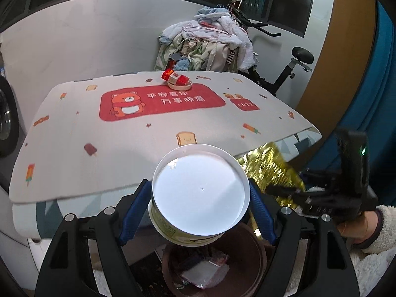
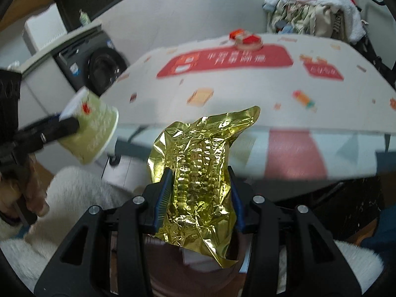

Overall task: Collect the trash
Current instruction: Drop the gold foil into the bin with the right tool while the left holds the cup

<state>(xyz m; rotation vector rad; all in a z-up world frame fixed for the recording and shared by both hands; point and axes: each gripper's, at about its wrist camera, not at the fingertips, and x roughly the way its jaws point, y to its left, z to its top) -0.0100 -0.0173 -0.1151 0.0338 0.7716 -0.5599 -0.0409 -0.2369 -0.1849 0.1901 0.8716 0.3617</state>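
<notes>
The left gripper (image 1: 200, 208) is spread wide, its blue pads pressed against both sides of a pale green paper cup (image 1: 198, 198), held bottom toward the camera above a brown trash bin (image 1: 257, 267) that already holds wrappers. Just to its right, the right gripper (image 2: 200, 193) is clamped on a crumpled gold foil wrapper (image 2: 200, 173), also over the bin. Beyond, on the table's printed mat (image 1: 74, 128), a red carton (image 1: 174, 76) lies across a small dish (image 1: 180, 85).

This is a home: a washing machine (image 2: 99, 66), a clothes pile (image 1: 210, 47), an exercise bike (image 1: 284, 71) and a cartoon-print table (image 1: 86, 133).
</notes>
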